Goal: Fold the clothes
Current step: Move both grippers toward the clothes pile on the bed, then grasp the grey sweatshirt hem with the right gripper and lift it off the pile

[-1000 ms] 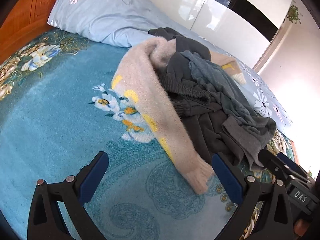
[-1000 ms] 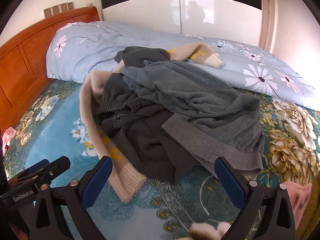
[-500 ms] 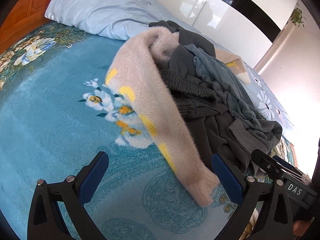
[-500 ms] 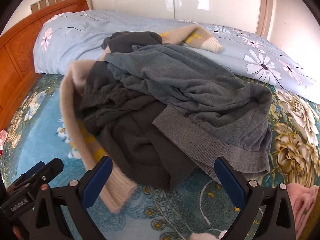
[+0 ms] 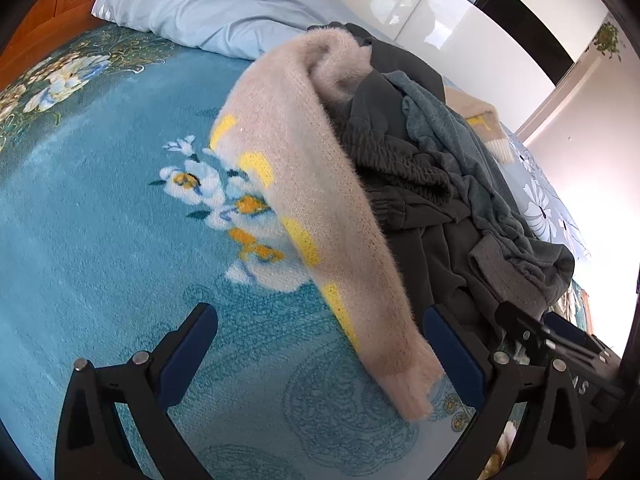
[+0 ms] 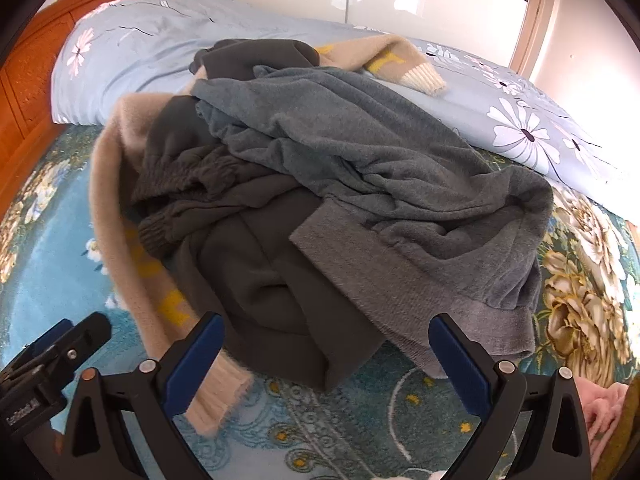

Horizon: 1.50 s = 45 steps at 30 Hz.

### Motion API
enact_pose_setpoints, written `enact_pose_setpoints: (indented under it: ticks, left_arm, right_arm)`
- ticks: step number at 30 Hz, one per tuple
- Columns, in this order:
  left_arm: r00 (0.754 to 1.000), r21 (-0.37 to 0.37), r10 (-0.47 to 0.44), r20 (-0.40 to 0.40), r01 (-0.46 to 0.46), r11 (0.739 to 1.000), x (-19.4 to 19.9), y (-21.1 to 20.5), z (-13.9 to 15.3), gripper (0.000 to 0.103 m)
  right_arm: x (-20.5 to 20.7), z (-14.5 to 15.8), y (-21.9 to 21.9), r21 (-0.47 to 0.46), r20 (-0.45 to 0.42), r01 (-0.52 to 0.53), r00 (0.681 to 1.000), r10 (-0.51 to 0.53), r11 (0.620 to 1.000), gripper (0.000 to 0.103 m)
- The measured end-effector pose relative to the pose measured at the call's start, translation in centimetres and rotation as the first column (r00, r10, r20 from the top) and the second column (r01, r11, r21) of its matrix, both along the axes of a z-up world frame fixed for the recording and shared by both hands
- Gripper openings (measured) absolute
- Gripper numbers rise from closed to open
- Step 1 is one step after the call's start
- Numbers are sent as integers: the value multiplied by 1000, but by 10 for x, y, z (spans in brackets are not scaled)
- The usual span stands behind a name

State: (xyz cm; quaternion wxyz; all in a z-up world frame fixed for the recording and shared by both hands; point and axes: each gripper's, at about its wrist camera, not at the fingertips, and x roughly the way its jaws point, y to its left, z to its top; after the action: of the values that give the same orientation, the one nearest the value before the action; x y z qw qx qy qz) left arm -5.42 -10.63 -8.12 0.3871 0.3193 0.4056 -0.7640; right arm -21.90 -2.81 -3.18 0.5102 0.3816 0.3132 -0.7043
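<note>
Nearest the left gripper [image 5: 320, 354], whose fingers stand wide with nothing between them, lies the cuff end of the beige sweater [image 5: 304, 184] sleeve, resting on the blue blanket [image 5: 100, 220] between the two blue pads. The right gripper [image 6: 326, 354] is likewise spread wide and empty, poised just in front of the hem of the dark garment [image 6: 276, 288] and the ribbed hem of the grey sweatshirt [image 6: 400, 184].

The clothes sit as one tangled heap in the middle of the bed, running back toward the pillow [image 6: 132, 52] and the floral quilt [image 6: 520, 120].

The main risk, as I judge it, is the tangle itself. The beige sleeve runs under and round the dark pieces, so pulling on the cuff would likely drag the whole heap rather than free one garment. On the right, the two hems overlap closely; fingers closing there could catch both layers at once. The fuzzy knit may also slip or stretch if it is pinched only by its cuff. The two grippers are near one another, and could knock together if both reach for the same edge.

Counted: two grippers, both open. One beige sweater with yellow marks, its second cuff showing at the far side. One grey sweatshirt on top. At least one dark garment with elastic gathers beneath; whether that is one piece or two I cannot tell. One pillow, one quilt, one blanket. A bit of pink cloth [image 6: 600, 404] lies at the right edge.
</note>
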Motion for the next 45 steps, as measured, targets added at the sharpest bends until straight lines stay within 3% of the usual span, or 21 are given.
enact_pose_setpoints:
  ticks: [9, 16, 21, 23, 24, 26, 30, 34, 38, 40, 45]
  left_arm:
    - [999, 61, -2, -38, 5, 998, 2, -3, -4, 102]
    - [998, 101, 19, -60, -13, 995, 9, -7, -7, 102]
    - [998, 111, 18, -68, -11, 994, 18, -8, -5, 102]
    - [997, 115, 26, -73, -18, 993, 24, -7, -2, 102]
    - [996, 115, 29, -78, -20, 993, 27, -7, 0, 102]
    - [996, 112, 34, -87, -24, 993, 33, -5, 4, 102]
    - [995, 94, 37, -92, -28, 995, 47, 2, 16, 102]
    - [993, 93, 59, -100, -49, 994, 63, 8, 26, 102]
    - [991, 72, 87, -103, -80, 994, 89, 17, 42, 102]
    - [981, 72, 124, -151, -114, 991, 107, 23, 53, 102]
    - [928, 77, 227, -296, -213, 974, 166, 49, 87, 103]
  right_arm:
    - [-37, 7, -11, 38, -29, 75, 997, -74, 996, 102]
    - [-39, -10, -35, 124, -66, 57, 997, -49, 991, 73]
    - [-54, -21, -48, 194, 24, 101, 994, -108, 976, 56]
    - [-63, -14, -49, 183, 106, 129, 983, -150, 975, 33]
    - [-68, -11, -48, 175, 157, 144, 973, -171, 974, 27]
    - [-79, -2, -41, 150, 274, 176, 938, -212, 973, 11]
    - [-88, 25, -15, 48, 532, 198, 824, -193, 979, 10]
    - [-72, 71, 20, -92, 721, 171, 691, -53, 981, 10]
    - [-36, 128, 46, -221, 776, 99, 621, 113, 970, 10]
    - [-18, 152, 55, -283, 790, 66, 581, 193, 957, 10]
    - [25, 194, 73, -378, 803, 19, 505, 318, 925, 10]
